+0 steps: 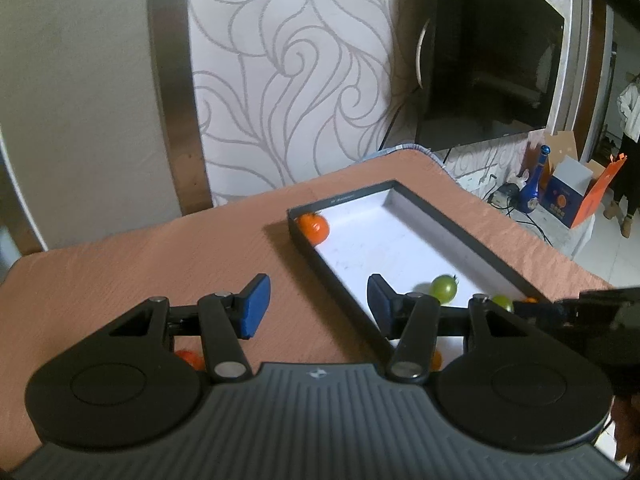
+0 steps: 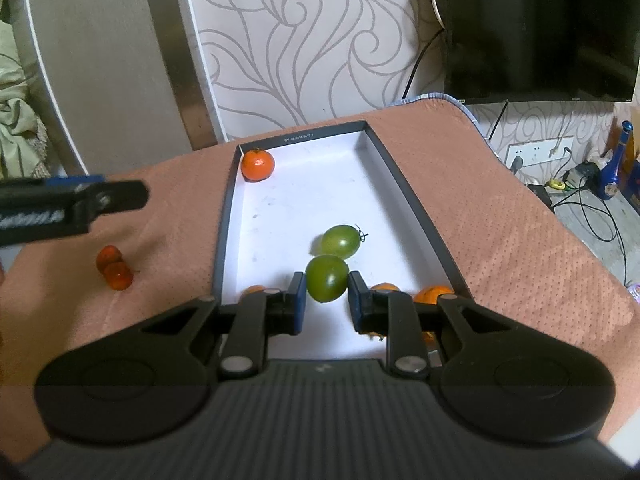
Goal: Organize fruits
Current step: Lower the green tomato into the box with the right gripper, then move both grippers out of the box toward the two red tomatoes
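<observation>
A black tray [image 2: 416, 200] with a white floor lies on the salmon cloth. In its far left corner sits an orange mandarin [image 2: 258, 165], also in the left wrist view [image 1: 314, 228]. My right gripper [image 2: 326, 300] is shut on a green tomato [image 2: 326, 282] above the tray's near end. A second green tomato [image 2: 340, 241] lies just beyond it. Orange fruit [image 2: 434, 293] rests at the near right corner. Two small red tomatoes [image 2: 114, 268] lie on the cloth left of the tray. My left gripper [image 1: 316, 304] is open and holds nothing, over the tray's left wall.
The table [image 1: 140, 264] ends at a patterned wall behind and drops off on the right. A dark television [image 1: 492, 52] hangs at the back right. On the floor are a blue bottle [image 1: 534, 184], boxes and cables. A person [image 1: 630, 140] stands far right.
</observation>
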Action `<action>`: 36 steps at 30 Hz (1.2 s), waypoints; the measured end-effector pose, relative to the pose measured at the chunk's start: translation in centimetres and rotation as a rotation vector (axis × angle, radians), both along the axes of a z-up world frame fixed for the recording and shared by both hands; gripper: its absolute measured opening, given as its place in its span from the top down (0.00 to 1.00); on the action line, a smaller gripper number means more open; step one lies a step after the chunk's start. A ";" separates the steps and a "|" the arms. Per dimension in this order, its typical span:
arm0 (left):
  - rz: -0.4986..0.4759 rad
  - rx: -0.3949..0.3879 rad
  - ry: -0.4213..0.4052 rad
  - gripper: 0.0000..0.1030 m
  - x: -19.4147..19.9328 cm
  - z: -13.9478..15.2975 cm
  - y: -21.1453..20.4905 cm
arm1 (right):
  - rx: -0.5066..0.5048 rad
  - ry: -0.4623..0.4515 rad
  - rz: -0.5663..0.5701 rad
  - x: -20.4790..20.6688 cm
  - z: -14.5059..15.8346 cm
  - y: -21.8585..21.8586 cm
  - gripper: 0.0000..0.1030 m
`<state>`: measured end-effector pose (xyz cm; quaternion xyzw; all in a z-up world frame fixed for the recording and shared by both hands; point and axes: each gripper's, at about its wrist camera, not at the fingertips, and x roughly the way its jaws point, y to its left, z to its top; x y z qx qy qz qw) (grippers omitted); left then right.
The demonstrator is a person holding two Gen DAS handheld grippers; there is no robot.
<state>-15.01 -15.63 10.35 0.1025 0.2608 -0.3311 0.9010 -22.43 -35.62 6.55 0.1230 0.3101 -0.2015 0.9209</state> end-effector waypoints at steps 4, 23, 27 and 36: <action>0.010 0.004 0.012 0.42 -0.5 -1.1 2.4 | -0.004 0.002 -0.004 0.3 -0.1 0.2 0.75; -0.093 0.038 0.049 0.42 -4.6 -3.4 1.5 | -0.004 0.023 0.007 -0.1 -1.0 0.7 0.75; -0.124 0.063 0.057 0.42 -5.4 -4.0 0.4 | -0.007 0.031 -0.005 -0.1 -1.2 0.0 0.75; -0.091 0.084 0.074 0.42 -4.5 -4.5 0.2 | -0.039 0.045 0.004 1.5 -1.5 0.1 0.74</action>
